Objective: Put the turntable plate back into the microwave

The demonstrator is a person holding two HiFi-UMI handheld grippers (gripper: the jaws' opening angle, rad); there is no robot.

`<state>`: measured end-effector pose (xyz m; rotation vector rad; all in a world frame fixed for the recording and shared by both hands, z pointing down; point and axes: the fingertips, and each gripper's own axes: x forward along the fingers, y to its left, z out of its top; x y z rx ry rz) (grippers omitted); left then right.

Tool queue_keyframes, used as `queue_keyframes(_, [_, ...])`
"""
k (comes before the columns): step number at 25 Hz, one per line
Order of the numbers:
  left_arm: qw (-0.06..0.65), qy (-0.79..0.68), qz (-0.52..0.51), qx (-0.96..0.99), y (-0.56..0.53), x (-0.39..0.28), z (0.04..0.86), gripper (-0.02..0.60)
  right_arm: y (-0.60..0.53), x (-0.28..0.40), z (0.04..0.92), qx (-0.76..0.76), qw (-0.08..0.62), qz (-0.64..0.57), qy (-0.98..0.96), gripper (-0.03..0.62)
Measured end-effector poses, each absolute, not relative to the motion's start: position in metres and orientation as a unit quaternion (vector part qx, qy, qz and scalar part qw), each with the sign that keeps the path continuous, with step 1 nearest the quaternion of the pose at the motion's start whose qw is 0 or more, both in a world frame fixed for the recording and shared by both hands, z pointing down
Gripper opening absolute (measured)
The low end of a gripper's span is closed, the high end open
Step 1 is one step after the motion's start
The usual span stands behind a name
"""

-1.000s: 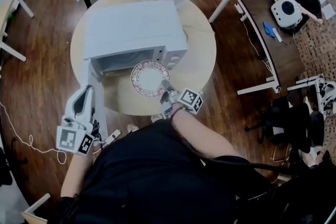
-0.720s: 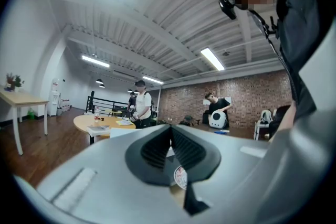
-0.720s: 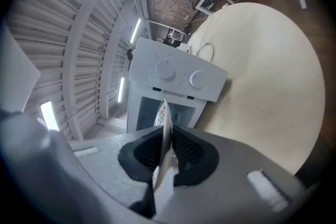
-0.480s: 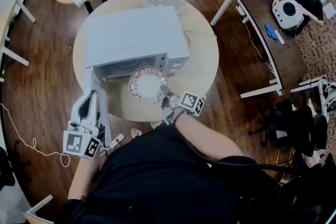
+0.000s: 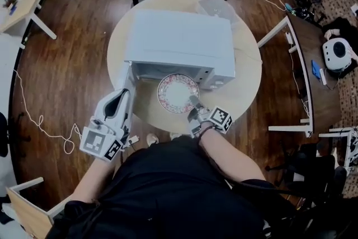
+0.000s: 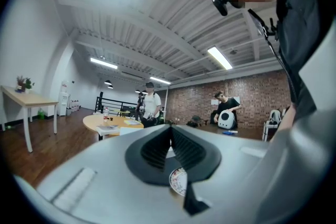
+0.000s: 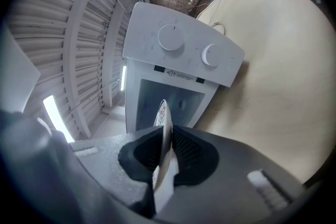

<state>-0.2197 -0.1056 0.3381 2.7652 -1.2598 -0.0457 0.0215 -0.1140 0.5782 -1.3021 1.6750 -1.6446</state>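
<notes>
Jaws of the right gripper [image 5: 193, 101] pinch the turntable plate [image 5: 177, 92] before the open microwave [image 5: 179, 42]; left gripper [image 5: 123, 93] jaws pressed together

Clothing: the person is wearing a black short-sleeved top [image 5: 168, 193].
Left gripper [image 5: 123, 93]: is showing a pale grey shell and black ribbed pads [image 6: 152, 147]; its white marker cube [image 5: 102, 144] is sitting at 7 o'clock.
Right gripper [image 5: 193, 101]: is showing a matching cube [image 5: 220, 118] at 4 o'clock.

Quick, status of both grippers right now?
Left gripper: closed, nothing between its jaws.
Right gripper: closed on the rim of the round white turntable plate with a red patterned border.
</notes>
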Motion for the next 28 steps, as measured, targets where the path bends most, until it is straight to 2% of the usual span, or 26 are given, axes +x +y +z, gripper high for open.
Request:
queue_keyframes(11, [0.051, -0.443, -0.018, 0.895, -0.101, -0.233, 0.327, 0.005, -0.129, 0.001, 0.570, -0.449, 0.209, -0.601, 0.627, 0.026])
queue_keyframes(28, [0.052, -0.421, -0.004, 0.906, -0.125, -0.197, 0.328, 0.005, -0.155, 0.001, 0.573, -0.444, 0.213, -0.605, 0.626, 0.026])
